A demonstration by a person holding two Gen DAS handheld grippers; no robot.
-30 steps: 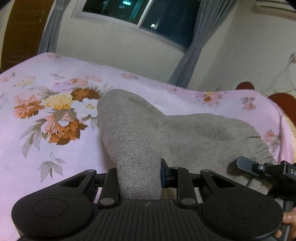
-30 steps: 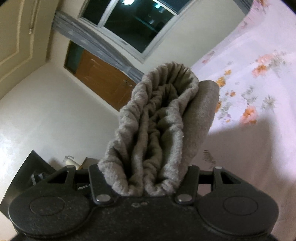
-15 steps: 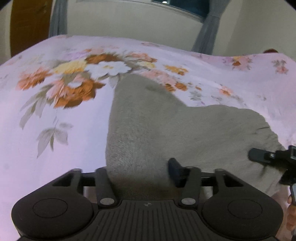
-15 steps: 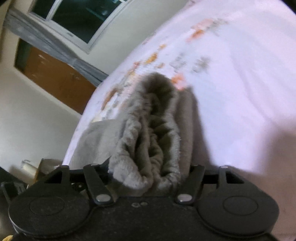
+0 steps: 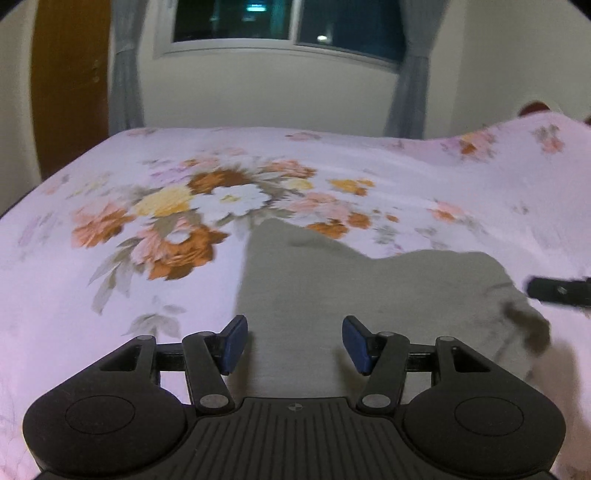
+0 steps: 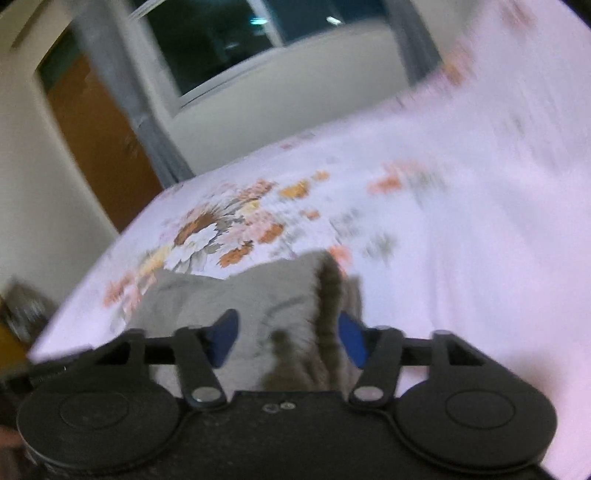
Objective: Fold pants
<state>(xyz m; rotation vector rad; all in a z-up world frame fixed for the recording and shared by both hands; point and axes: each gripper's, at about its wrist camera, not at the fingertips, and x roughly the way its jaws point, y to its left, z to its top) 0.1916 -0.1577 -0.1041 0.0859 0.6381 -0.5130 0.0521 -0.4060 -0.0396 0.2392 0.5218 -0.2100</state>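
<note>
Step, as I read it: a fold has just been laid and both grippers are at the release, w/ the pants lying on the bed.

Near first. Left gripper: jaws about half open and opening, blue pads clear of the cloth on both sides. The grey pants lie flat beneath and between them, nothing pinched. Right gripper: jaws about half open too but closing; the gathered, ribbed edge of the pants rises between the pads. View is blurred, so can't tell for sure whether the pads touch, though a gap seems to show on the left pad's side.

Next move, prob.: if another fold is due, re-grip at a near edge or corner w/ both grippers level, lift low and carry the cloth over evenly. If not, back off w/o dragging it.

Pants: soft grey knit, matte, lying mostly smooth on the bed, a pink floral sheet. Far edge is uneven, w/ a higher corner left of centre and a lower step to the right. Right side is bunched and darker where the ribbing gathers. Beyond: bouquet print, then wall, window, curtains.
</note>
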